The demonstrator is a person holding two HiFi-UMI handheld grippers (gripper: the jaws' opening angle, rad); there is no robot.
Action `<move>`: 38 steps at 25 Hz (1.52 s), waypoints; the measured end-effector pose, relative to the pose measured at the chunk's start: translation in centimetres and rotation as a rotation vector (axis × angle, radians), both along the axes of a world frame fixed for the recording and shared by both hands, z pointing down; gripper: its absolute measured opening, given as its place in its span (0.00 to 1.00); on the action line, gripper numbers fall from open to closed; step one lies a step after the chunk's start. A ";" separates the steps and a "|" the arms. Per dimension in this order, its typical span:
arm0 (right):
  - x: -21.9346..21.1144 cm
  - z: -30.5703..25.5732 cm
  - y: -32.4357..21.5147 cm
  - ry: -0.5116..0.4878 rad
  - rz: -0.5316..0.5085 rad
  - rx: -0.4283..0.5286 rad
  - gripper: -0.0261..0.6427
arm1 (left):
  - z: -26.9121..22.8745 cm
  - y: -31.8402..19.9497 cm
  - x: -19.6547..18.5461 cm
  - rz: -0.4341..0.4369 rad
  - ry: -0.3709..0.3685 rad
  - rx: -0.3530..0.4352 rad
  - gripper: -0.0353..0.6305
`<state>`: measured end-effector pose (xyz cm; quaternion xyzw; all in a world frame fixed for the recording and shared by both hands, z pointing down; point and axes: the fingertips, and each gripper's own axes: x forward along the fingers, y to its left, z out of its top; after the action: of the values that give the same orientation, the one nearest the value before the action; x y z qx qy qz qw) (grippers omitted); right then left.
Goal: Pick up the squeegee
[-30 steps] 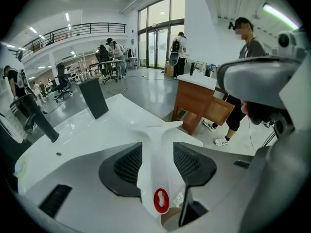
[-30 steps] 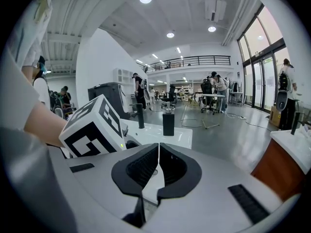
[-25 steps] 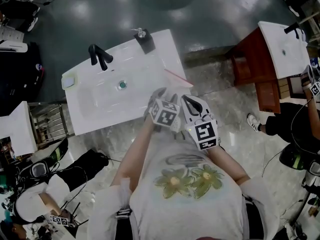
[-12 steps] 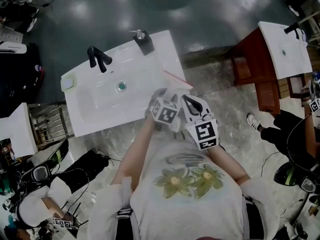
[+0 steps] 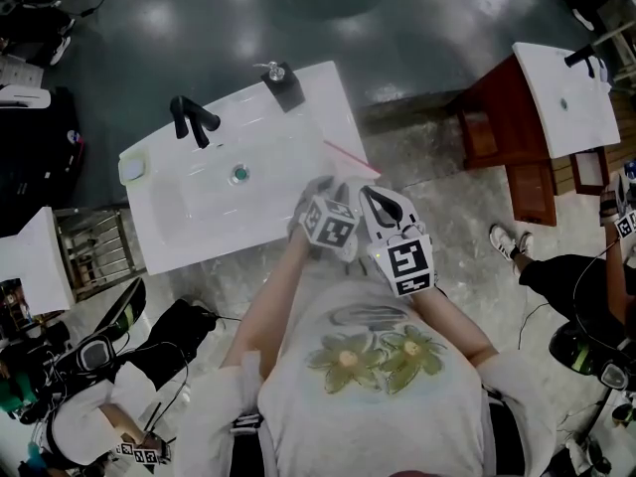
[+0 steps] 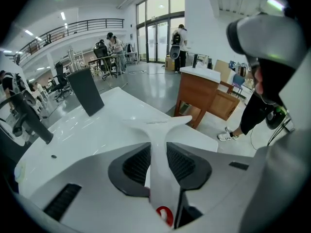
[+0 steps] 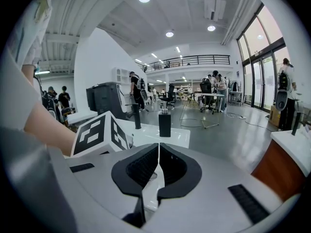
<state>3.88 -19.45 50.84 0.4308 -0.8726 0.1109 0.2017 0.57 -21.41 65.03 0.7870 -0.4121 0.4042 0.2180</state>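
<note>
Grippers, against a second ago: left gripper (image 5: 318, 185) and right gripper (image 5: 379, 203) sit over the same near right corner of the sink counter (image 5: 199, 229). What differs is that the left jaws have drawn in from wide, and a person (image 5: 571, 276) at the right edge has shifted.
Squeegee (image 6: 158, 147): white and T-shaped, it lies on the counter close to that corner. Its red-edged blade (image 5: 350, 156) is at the far end, and the handle runs back into the left gripper.
Left jaws: closing with the handle between them; the ribbed pads (image 6: 136, 165) appear to meet both of its sides.
Right jaws: pressed together with nothing between, just beside the left gripper.
Handle, risk: the pinch falls toward the rear of the handle, well back from the head. A lift could let the heavier head droop and turn between the pads.
Surface, risk: the plastic looks smooth and glossy. If the lift begins before the jaws finish closing, the handle may slide out forward.
Counter corner, risk: the blade lies near the open edge, so a dropped or nudged squeegee would likely go over to the floor (image 5: 437, 182).
Right gripper, risk: it is close enough that a sideways lift could knock the two grippers together and jar the hold.
</note>
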 end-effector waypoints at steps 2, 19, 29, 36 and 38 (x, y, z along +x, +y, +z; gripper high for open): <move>0.1 0.1 0.0 0.002 -0.001 -0.001 0.08 | 0.1 -0.1 0.0 0.002 -0.004 0.002 0.21; 0.3 0.3 -1.3 0.013 -0.009 0.003 0.08 | 0.0 -0.3 -0.2 0.013 0.000 0.023 0.21; 0.3 0.3 -1.8 0.013 -0.022 0.001 0.08 | -1.0 -0.5 -0.2 -0.011 0.025 0.054 0.21; 0.7 0.4 -2.0 0.011 -0.017 0.005 0.08 | -1.9 -0.7 -0.5 -0.051 0.061 0.089 0.21; 0.8 0.3 -2.1 0.009 -0.014 0.005 0.08 | -2.1 -0.7 -0.6 -0.062 0.070 0.089 0.21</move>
<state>4.65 -21.51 51.16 0.4255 -0.8750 0.1055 0.2054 -0.06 -22.16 62.91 0.7964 -0.4460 0.3506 0.2094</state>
